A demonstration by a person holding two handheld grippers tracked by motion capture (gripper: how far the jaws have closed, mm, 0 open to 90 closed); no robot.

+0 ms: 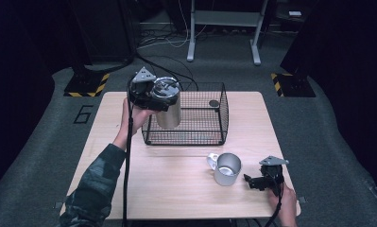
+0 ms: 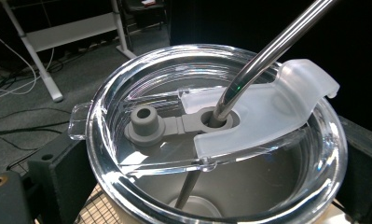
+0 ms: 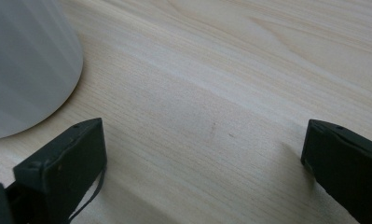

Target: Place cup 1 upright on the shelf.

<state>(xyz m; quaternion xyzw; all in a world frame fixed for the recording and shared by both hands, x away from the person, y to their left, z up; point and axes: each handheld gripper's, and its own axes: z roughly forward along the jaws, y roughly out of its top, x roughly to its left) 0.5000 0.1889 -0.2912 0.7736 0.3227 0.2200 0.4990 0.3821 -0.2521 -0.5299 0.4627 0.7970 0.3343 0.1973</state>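
Note:
A steel tumbler point(image 1: 169, 112) with a clear lid point(image 2: 211, 135) and a metal straw point(image 2: 272, 49) stands upright in the left part of the black wire basket point(image 1: 222, 116). My left gripper point(image 1: 158, 98) is shut on the tumbler just under its lid, one jaw on each side point(image 2: 210, 189). I cannot tell whether the tumbler's base touches the basket floor. A metal mug point(image 1: 226, 169) sits on the table at the front right, handle to the left. My right gripper point(image 1: 249, 180) rests low on the table just right of the mug point(image 3: 25, 65), open point(image 3: 202, 163), with bare wood between its jaws.
A small dark round object point(image 1: 214, 103) lies in the basket's far right corner. The wooden table point(image 1: 176, 194) has free room at its front left. Beyond the table are a desk frame point(image 1: 224, 28), floor cables and hazard-striped bases point(image 1: 89, 85).

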